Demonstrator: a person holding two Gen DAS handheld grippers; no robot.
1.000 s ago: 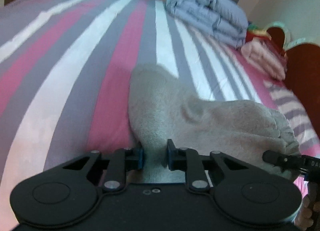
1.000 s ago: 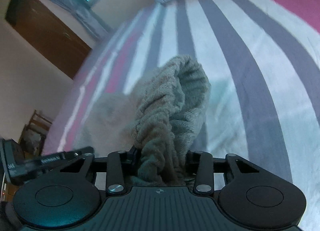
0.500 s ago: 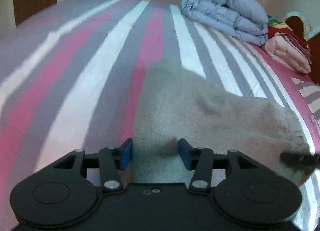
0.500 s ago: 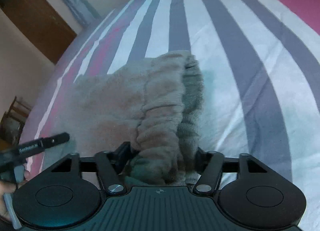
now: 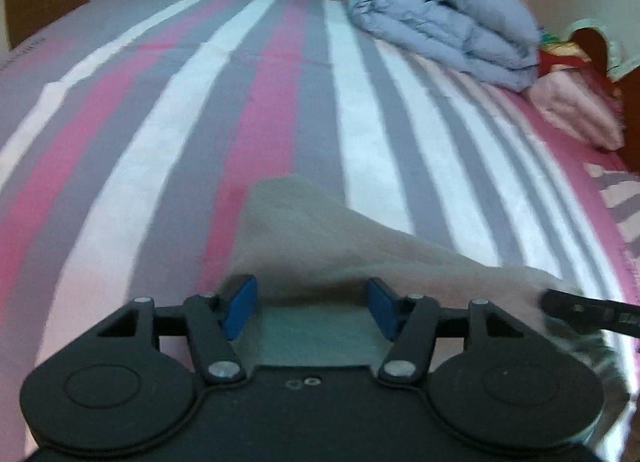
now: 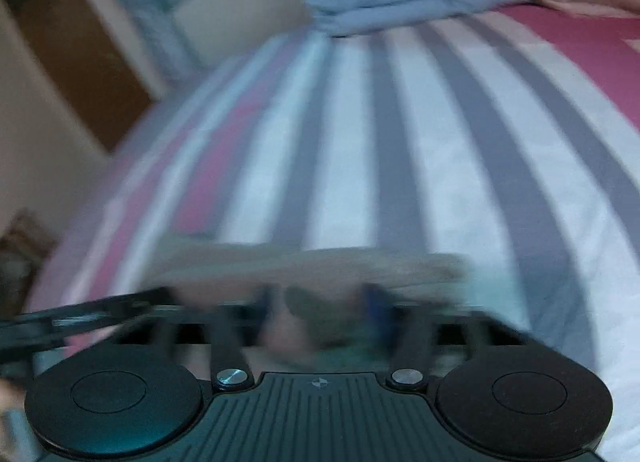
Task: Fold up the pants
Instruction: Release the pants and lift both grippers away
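Beige fleece pants (image 5: 320, 238) lie folded on the striped bed (image 5: 160, 141). Left gripper (image 5: 312, 302), just opening, stands wide, released. Right gripper (image 6: 320, 314), just closing, blurred; grip unclear. Further folds seem left.

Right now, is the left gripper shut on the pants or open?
Open. The left gripper's blue pads stand wide apart, having just opened; the grey pants lie slack on the striped bedsheet between them, unpinched.

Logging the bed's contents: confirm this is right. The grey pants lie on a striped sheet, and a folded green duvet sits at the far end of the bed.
One thing is wrong: the folded duvet is pale blue-grey, not green, as the left wrist view shows. The rest holds: the grey pants lie on the striped sheet, and the duvet sits at the far end of the bed.
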